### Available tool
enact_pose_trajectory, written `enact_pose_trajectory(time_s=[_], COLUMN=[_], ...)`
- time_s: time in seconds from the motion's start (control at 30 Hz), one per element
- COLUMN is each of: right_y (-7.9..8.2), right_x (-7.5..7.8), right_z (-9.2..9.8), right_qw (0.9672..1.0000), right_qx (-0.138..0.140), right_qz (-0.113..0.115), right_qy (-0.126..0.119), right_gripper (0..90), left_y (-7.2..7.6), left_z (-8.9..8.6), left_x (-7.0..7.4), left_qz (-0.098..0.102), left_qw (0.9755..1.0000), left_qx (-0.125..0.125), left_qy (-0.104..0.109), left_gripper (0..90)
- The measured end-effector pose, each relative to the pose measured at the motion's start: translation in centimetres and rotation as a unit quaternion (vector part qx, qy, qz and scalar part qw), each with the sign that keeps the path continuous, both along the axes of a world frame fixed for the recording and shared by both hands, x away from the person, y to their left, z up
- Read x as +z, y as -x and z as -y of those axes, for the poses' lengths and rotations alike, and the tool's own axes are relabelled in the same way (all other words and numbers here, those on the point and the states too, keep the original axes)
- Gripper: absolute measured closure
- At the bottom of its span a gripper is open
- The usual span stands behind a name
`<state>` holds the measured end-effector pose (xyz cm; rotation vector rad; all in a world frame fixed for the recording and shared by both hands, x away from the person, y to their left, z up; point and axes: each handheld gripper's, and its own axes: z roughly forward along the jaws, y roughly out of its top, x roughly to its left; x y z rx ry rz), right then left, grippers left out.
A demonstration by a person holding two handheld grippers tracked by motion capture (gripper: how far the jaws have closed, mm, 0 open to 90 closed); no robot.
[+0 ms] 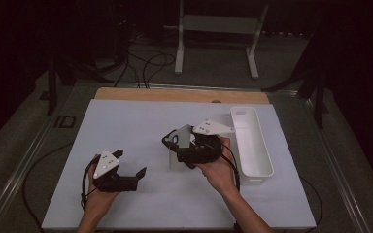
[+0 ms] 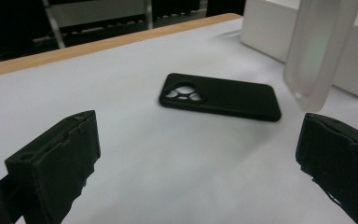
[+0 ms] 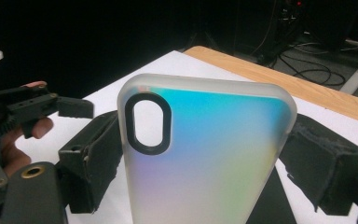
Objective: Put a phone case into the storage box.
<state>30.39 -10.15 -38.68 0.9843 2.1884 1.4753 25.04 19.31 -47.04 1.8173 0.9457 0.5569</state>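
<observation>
**Right gripper clamps a translucent phone case; left gripper stands open over bare table**

In the right gripper view, the right gripper (image 3: 200,163) has its two black jaws closed on the long edges of a frosted, translucent phone case (image 3: 205,154), which stands upright in the middle of the frame. The case shows a blue-to-green sheen and a dark-ringed oval camera opening at its upper left. The jaws stand wide, set by the width of the case, with the pads pressing its two sides.

In the high view, the same gripper sits right of centre, in the person's right hand (image 1: 218,172), with the case raised above the white table cover (image 1: 136,121).

The left gripper (image 1: 126,167) lies at the lower left of the high view, in the left hand (image 1: 99,194). Its jaws stand fully apart and hold nothing; in the left gripper view there is bare table surface between them.

A black phone case (image 2: 221,96) lies flat on the table in the centre of the left gripper view, camera cut-outs facing up, apart from both jaws. The translucent case hangs at the upper right of that frame.

A long white bin (image 1: 260,167) stands at the right of the high view, just beside the right gripper. What shows of its inside looks empty.
</observation>
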Motion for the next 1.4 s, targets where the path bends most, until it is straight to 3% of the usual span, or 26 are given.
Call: enact_pose_trajectory(time_s=[0.23,0.4,0.73,1.4], right_y=[-0.1,-0.2,-0.9,-4.4], right_x=[0.1,0.5,1.4,3.3], right_z=[0.3,0.5,1.4,4.0], right_qw=[1.0000,0.9999,0.9993,0.9954], right_qx=[-0.003,-0.007,-0.025,-0.090], right_qz=[0.003,0.010,0.027,0.031], right_qy=[0.001,-0.001,0.010,0.003], right_gripper=[16.4,16.4,16.4,16.4], left_y=[0.9,1.4,1.2,1.2], left_z=[-1.5,-1.6,-1.7,-1.6], left_x=[-1.2,-1.7,-2.1,-2.4], left_qz=[0.009,0.021,0.017,0.012], left_qw=[0.9996,0.9989,0.9979,0.9975], left_qx=[0.026,0.040,0.062,0.069], left_qy=[0.003,-0.011,-0.013,-0.013], left_gripper=[0.2,0.2,0.2,0.2])
